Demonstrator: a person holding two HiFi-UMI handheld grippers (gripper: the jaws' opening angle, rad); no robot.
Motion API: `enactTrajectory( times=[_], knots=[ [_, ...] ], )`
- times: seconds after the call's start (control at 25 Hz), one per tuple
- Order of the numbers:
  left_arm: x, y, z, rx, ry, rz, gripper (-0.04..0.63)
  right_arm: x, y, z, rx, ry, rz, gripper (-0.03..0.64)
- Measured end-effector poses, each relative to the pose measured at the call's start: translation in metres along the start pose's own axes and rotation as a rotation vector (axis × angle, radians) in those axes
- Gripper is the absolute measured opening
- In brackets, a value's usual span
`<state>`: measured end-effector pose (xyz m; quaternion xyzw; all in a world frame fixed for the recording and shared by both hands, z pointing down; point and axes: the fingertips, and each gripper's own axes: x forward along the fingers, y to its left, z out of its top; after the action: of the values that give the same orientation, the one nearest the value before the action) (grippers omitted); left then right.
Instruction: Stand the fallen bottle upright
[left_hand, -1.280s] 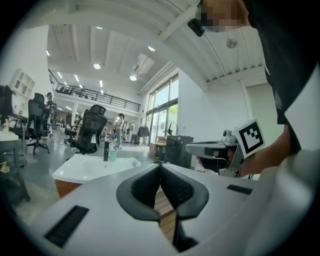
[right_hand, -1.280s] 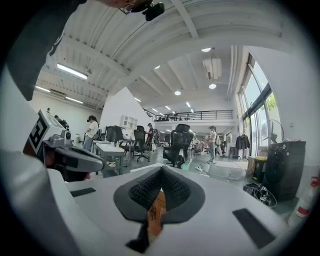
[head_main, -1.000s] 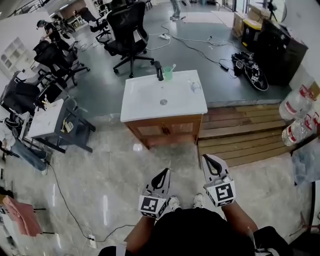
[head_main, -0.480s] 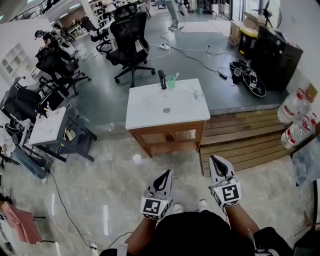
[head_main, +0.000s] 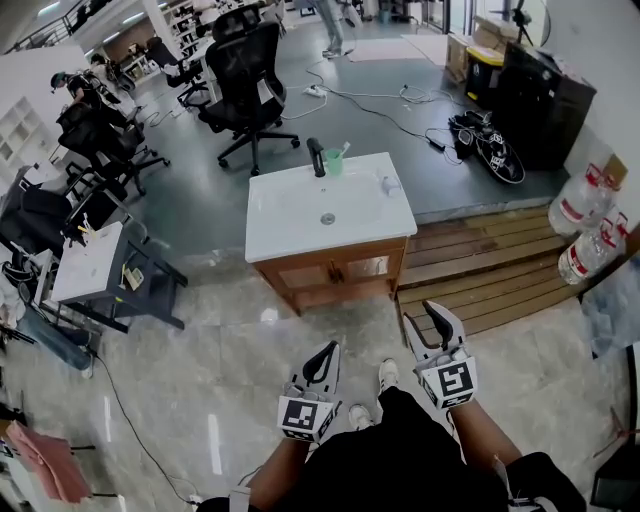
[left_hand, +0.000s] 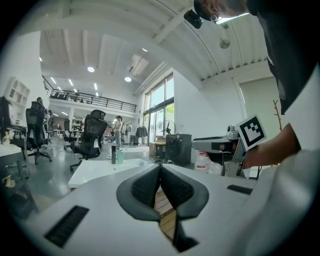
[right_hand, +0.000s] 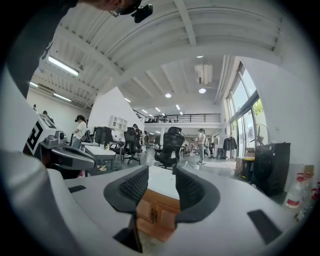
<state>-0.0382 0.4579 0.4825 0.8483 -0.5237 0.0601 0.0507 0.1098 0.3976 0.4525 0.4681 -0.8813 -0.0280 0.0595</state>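
Note:
A small clear bottle (head_main: 388, 185) lies on its side at the right of the white sink counter (head_main: 290, 225), near a green cup (head_main: 333, 160) and a black faucet (head_main: 317, 157). Both grippers are held low over the floor, well short of the wooden vanity (head_main: 330, 275). My left gripper (head_main: 322, 358) is shut and holds nothing; its pads meet in the left gripper view (left_hand: 160, 167), where the bottle (left_hand: 142, 161) shows far off. On my right gripper (head_main: 437, 318) the jaws are opening with nothing between them; in the right gripper view (right_hand: 161, 175) the vanity (right_hand: 155, 207) shows through the gap.
Wooden steps (head_main: 480, 275) run right of the vanity, with large water jugs (head_main: 580, 215) beyond. A small desk (head_main: 85, 265) stands at the left and black office chairs (head_main: 245, 75) behind the sink. Cables (head_main: 400, 100) trail across the grey floor.
My right gripper's jaws have parted from shut. Both grippers have shifted a little towards the vanity, and a foot has stepped forward between them.

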Motion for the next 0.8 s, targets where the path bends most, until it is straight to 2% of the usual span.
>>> enactTrajectory(
  times=[0.2, 0.32, 0.8],
  knots=[
    [0.025, 0.021, 0.000, 0.003, 0.020, 0.010, 0.017, 0.030, -0.017, -0.004, 0.023, -0.005, -0.017, 0.297],
    [0.048, 0.034, -0.003, -0.003, 0.040, 0.005, 0.017, 0.056, -0.035, -0.007, 0.032, -0.010, -0.026, 0.334],
    [0.200, 0.101, 0.016, 0.004, 0.044, 0.025, 0.017, 0.198, -0.133, -0.032, 0.033, 0.103, 0.000, 0.353]
  ],
)
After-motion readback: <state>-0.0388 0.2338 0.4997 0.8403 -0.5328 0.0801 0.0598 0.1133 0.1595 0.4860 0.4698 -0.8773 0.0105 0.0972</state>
